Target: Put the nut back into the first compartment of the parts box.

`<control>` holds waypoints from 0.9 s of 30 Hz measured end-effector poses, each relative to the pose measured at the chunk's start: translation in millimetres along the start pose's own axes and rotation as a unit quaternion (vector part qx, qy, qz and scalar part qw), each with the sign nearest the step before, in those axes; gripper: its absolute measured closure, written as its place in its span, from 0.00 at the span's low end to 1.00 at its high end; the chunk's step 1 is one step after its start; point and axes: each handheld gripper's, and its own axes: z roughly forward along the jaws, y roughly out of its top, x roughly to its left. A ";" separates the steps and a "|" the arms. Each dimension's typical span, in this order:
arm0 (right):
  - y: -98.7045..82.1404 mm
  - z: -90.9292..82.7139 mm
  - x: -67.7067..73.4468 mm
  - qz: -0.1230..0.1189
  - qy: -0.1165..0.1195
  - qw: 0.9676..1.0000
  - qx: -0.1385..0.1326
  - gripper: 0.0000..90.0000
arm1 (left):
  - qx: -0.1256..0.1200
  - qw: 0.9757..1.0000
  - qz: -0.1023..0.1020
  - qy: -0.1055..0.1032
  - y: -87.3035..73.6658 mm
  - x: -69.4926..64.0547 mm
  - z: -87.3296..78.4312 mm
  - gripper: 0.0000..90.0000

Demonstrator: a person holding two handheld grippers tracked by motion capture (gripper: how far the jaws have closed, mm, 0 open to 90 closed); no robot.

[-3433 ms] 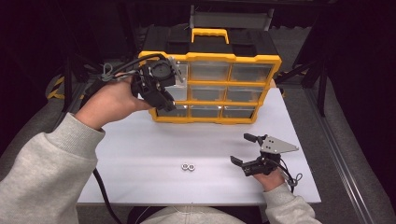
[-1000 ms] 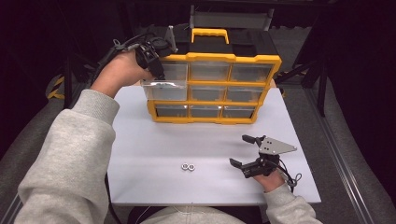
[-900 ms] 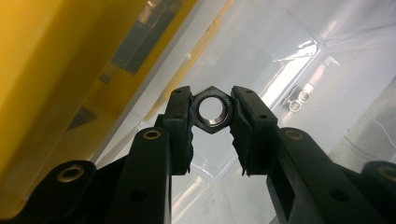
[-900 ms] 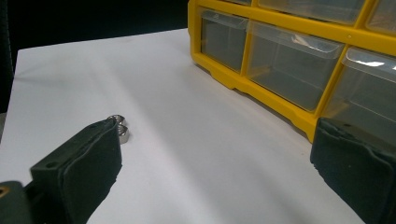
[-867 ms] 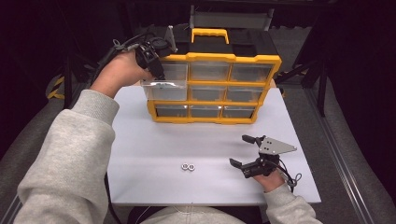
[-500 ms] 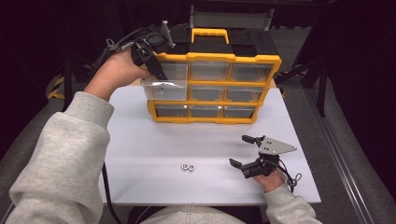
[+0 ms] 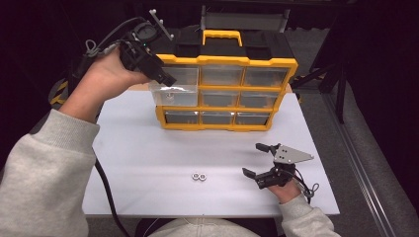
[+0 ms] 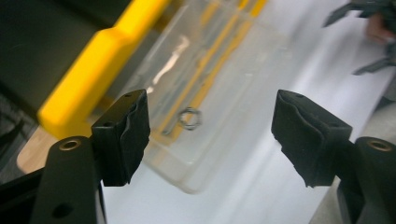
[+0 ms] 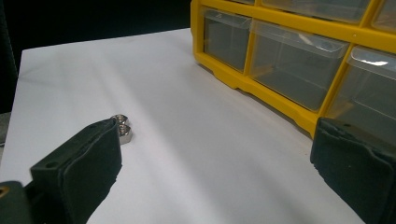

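White desk [image 7: 148, 163] carried a yellow plastic drawer organiser [image 7: 227, 94] at upper centre; its pulled-out clear drawer [image 7: 173, 93] held one small steel nut [image 8: 189, 117]. Left tongs [image 8: 210, 126] had just been opening, empty; right tongs [image 9: 210, 158] stood wide. Two loose nuts [image 7: 198, 176], light and slippery, probably wanted gripping across their flats.

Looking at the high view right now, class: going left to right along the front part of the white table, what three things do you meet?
Grey sleeve → two nuts → right tool, jaws open and nothing between them.
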 end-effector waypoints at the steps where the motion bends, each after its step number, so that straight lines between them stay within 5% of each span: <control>1: 0.0 0.0 0.0 0.000 0.000 1.000 0.000 0.03 | -0.003 1.000 0.007 -0.002 -2.6 -8.0 -2.5 0.31; 11: 0.4 0.4 1.2 -0.002 0.000 1.000 0.000 0.03 | -0.014 0.998 0.062 -0.001 -32.0 -51.0 14.7 0.10; 19: 0.2 0.9 1.4 -0.001 0.000 1.000 0.002 0.03 | -0.017 0.997 0.076 -0.016 -55.3 -69.4 50.0 0.08; 27: -0.2 1.5 1.5 -0.002 0.001 1.000 0.004 0.03 | -0.002 0.995 0.091 -0.046 -73.7 -87.2 102.9 0.09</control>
